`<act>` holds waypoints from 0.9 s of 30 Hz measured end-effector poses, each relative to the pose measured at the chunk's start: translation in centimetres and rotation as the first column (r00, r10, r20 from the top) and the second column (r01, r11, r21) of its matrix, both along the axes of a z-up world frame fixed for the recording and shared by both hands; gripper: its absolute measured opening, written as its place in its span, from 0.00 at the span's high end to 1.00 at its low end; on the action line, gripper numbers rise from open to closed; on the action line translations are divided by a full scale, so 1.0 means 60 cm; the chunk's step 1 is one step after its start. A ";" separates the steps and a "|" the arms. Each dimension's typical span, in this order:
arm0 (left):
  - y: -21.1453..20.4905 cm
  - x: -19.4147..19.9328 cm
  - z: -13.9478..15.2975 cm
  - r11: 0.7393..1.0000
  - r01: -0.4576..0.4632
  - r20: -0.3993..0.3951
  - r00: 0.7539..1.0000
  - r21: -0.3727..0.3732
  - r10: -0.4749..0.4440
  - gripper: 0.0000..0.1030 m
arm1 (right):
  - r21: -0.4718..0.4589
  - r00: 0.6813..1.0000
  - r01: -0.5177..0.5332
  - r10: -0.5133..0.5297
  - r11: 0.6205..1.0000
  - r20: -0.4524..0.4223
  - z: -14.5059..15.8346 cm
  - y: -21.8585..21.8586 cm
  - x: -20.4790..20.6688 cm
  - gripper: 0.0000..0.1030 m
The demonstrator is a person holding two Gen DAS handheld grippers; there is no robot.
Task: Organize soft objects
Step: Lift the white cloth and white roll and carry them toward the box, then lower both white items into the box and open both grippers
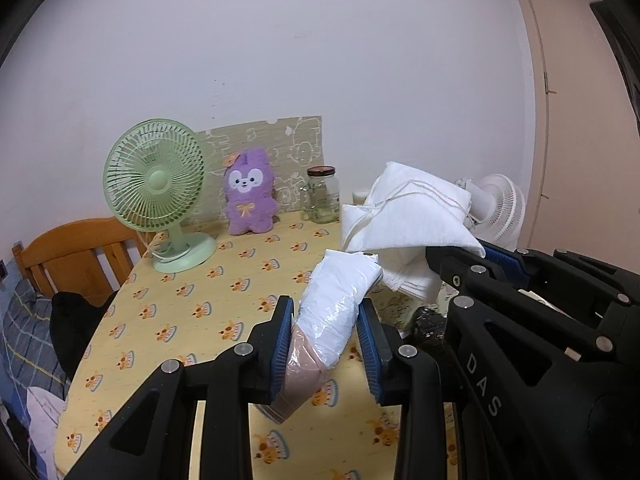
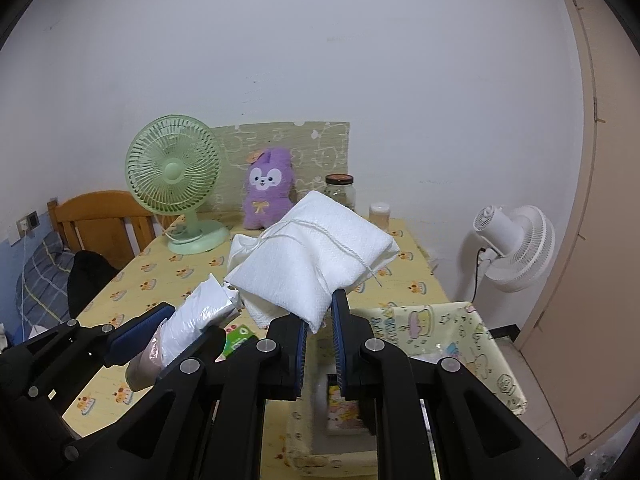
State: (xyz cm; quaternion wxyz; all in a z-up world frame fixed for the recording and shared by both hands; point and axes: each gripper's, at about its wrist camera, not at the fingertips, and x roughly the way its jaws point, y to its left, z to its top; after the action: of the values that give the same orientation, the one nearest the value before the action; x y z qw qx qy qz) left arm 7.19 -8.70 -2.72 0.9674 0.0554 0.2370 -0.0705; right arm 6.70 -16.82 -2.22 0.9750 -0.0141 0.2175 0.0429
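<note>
- Against a white wall, yellow-clothed desk [image 1: 192, 304] carries green fan [image 1: 156, 184], purple plush [image 1: 250, 194].
- Left hand-held gripper [image 1: 326, 340] clamps plastic-wrapped bundle [image 1: 340, 300]; right hand-held gripper [image 2: 320, 340] pinches white cloth bag [image 2: 316, 256].
- Jar [image 1: 321, 194] contents possibly dried, unclear.

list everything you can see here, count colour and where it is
plastic-wrapped bundle: 1, white and pinkish, held above the table
folded cloth: 1, white with a string, held above the table
plush toy: 1, purple, back of the table against the wall
desk fan: 1, green, back left of the table
glass jar: 1, clear with a dark lid, right of the plush toy
standing fan: 1, white, right of the table
table: 1, yellow patterned cover
chair: 1, wooden, left of the table
left gripper: 1, black, shut on the bundle
right gripper: 1, black, shut on the cloth
</note>
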 end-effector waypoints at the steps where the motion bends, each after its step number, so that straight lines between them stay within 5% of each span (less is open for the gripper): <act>1: -0.004 0.000 -0.001 1.000 0.003 0.001 1.000 0.000 -0.003 0.68 | 0.000 1.000 0.005 -0.005 1.000 0.000 0.000 -0.006 0.000 0.86; 27: -0.108 0.026 -0.021 0.995 0.098 -0.025 0.995 -0.007 -0.098 0.68 | 0.025 0.994 0.110 -0.110 0.994 -0.026 -0.023 -0.113 0.010 0.86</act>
State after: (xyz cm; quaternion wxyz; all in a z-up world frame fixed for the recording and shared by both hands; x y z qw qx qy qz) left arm 8.75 -15.19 -3.98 0.9598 0.0631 0.2461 -0.1193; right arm 7.32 -23.60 -3.61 0.9733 0.0115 0.2291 -0.0078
